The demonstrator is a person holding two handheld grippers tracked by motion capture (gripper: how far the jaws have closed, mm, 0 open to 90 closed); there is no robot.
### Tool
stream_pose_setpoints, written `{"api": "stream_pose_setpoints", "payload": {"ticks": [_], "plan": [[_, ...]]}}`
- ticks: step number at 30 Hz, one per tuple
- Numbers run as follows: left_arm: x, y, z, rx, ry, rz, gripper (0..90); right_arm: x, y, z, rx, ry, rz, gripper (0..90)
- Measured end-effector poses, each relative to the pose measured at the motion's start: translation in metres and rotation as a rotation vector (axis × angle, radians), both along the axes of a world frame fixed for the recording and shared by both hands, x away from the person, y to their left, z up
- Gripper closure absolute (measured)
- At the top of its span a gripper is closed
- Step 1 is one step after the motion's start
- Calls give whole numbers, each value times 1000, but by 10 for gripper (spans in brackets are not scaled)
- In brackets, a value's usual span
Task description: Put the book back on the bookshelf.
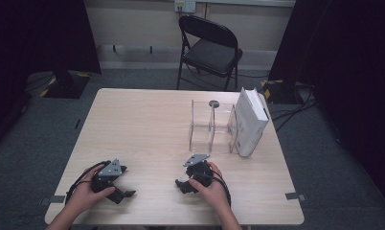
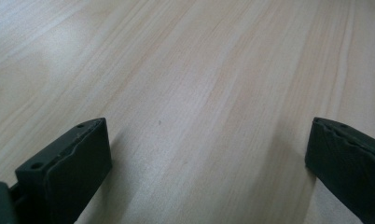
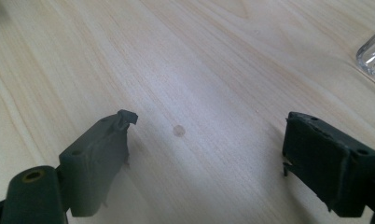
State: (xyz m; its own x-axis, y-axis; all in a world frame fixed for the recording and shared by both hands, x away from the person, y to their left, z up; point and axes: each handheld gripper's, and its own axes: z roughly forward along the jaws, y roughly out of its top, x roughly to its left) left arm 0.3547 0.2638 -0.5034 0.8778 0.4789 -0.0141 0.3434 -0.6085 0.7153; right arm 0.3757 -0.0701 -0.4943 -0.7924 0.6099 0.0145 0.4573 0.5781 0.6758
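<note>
We rest both tongs, left [image 1: 126, 181] and right [image 1: 181, 184], released and empty, near the clear rack [image 1: 210, 128] (white box [image 1: 250, 122] beside it); reaching comes next.

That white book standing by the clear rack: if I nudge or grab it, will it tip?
Probably tippy: the book stands tall on a narrow edge, tilted toward the clear rack. It looks thick, so likely heavy for one gripper. The cover looks smooth, so fingers may slip.
</note>
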Motion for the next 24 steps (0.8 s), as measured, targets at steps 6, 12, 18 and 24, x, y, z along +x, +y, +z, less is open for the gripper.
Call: {"api": "stream_pose_setpoints", "payload": {"ticks": [6,12,18,24], "plan": [[0,0,0,0,0,0,0,-2,0,-3,13,-27,-6,128],[0,0,0,-1,0,0,0,-4,-2,-5,36,-41,-12,127],[0,0,0,0,0,0,0,-4,-4,-7,51,-61,5,128],[0,0,0,-1,0,0,0,-5,-4,-8,49,-66,1,126]]}}
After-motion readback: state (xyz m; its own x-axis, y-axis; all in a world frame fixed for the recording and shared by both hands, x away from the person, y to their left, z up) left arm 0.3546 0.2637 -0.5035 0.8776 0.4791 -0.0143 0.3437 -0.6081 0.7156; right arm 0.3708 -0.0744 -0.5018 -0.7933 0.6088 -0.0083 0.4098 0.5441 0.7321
